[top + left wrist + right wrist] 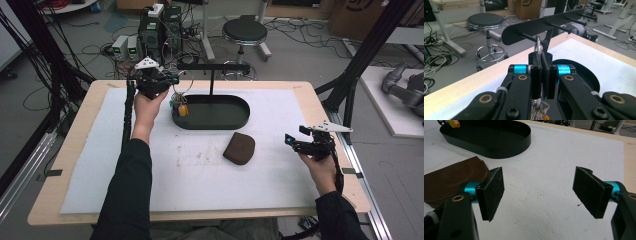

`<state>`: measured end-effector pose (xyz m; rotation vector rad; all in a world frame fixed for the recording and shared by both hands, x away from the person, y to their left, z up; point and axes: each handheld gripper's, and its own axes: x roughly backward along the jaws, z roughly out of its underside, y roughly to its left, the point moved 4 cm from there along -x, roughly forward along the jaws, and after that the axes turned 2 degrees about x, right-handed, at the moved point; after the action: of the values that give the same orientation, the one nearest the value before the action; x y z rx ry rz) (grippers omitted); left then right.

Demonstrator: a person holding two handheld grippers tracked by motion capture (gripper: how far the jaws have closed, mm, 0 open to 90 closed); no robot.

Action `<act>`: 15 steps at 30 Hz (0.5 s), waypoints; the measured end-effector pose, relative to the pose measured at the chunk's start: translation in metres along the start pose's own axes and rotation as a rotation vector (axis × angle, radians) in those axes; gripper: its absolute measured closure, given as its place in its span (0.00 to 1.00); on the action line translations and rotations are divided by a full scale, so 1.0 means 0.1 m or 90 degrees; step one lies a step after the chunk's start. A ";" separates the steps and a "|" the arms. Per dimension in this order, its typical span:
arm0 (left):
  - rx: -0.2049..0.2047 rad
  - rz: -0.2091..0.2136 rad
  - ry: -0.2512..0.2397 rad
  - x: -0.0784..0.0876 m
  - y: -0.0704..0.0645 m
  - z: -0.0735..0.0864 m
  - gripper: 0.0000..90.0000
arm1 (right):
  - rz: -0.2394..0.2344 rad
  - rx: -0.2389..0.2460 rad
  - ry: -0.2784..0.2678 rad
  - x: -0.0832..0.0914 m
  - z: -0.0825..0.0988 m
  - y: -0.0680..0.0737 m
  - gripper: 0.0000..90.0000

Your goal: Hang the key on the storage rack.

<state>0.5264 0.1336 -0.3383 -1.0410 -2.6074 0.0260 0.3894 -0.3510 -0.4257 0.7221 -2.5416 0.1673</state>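
Left gripper view: left gripper clamped on key ring, ring looped at peg of black rack, keys dangling over tray. Right gripper wide apart, unloaded, above desk beside brown pouch.

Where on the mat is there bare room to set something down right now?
Bare mat lies in front of the brown pouch toward the near edge, and between the pouch and the right tool. The mat's left strip beside the left forearm is bare too. It is crowded at the back: the black tray, the hook rack and the left tool holding the keys.
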 end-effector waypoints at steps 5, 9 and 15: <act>0.003 -0.003 -0.001 -0.01 0.00 0.00 0.96 | 0.000 0.000 -0.001 0.00 0.00 0.00 0.28; 0.001 -0.006 0.003 -0.02 0.00 0.01 0.96 | 0.000 -0.001 -0.001 0.00 0.00 0.00 0.28; 0.002 -0.012 0.009 -0.03 0.00 0.02 0.96 | 0.001 0.002 0.000 0.00 0.00 0.00 0.28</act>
<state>0.5278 0.1314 -0.3408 -1.0120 -2.6031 0.0175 0.3896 -0.3509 -0.4258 0.7213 -2.5430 0.1708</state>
